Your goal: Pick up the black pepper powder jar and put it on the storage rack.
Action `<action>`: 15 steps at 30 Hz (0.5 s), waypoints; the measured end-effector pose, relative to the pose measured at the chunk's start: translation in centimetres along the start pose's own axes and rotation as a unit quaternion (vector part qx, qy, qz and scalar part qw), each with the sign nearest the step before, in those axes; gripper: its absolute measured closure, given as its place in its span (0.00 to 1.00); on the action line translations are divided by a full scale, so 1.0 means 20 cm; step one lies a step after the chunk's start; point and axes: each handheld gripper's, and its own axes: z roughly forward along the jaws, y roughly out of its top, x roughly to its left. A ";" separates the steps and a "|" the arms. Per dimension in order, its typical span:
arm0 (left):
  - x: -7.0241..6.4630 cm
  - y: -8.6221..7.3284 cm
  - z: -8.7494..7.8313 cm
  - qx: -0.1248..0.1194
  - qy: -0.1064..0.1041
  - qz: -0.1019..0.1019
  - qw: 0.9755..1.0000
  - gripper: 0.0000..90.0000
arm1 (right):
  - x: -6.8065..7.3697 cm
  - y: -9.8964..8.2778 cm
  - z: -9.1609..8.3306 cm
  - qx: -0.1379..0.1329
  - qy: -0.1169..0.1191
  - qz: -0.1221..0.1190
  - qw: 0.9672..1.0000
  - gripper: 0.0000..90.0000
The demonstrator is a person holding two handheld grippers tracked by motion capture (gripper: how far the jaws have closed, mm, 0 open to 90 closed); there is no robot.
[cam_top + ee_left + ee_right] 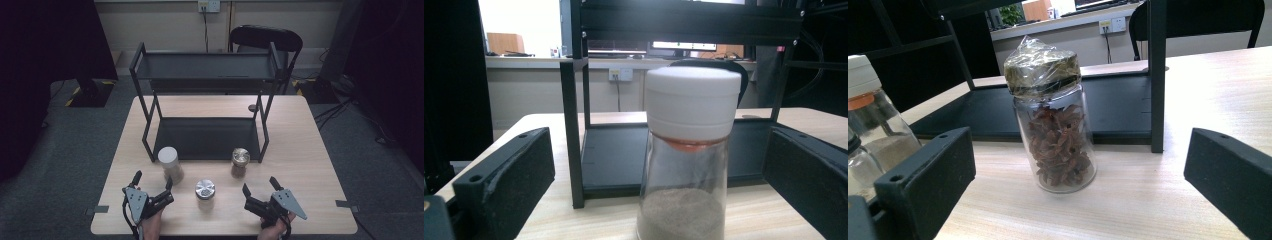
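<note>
Three glass jars stand on the wooden table (300, 150) in front of a black two-tier rack (207, 137). The white-lidded jar (169, 162) (686, 165) holds grey powder and stands just ahead of my open left gripper (152, 180), between the lines of its jaws. A jar of brown star anise with a foil-wrapped lid (240, 161) (1057, 135) stands ahead of my open right gripper (260, 186). Between the two grippers stands a silver-lidded jar (205, 191). Nothing is held.
The rack's lower shelf (1118, 107) lies right behind the jars, its upper shelf (205, 65) above. Its black posts (571, 135) (1157, 75) rise close to the jars. A black chair (266, 39) stands behind the table. The white-lidded jar (870, 120) shows at the left of the right gripper view.
</note>
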 end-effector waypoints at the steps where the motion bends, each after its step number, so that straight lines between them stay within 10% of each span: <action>1: 0.00 0.01 0.00 -0.002 0.000 0.002 1.000 0.00 | 0.00 0.00 0.00 0.000 0.000 0.000 1.000 0.00; 15: 0.00 0.09 -0.01 -0.006 -0.013 0.001 1.000 0.00 | 0.01 0.00 0.00 0.000 -0.002 -0.003 1.000 0.00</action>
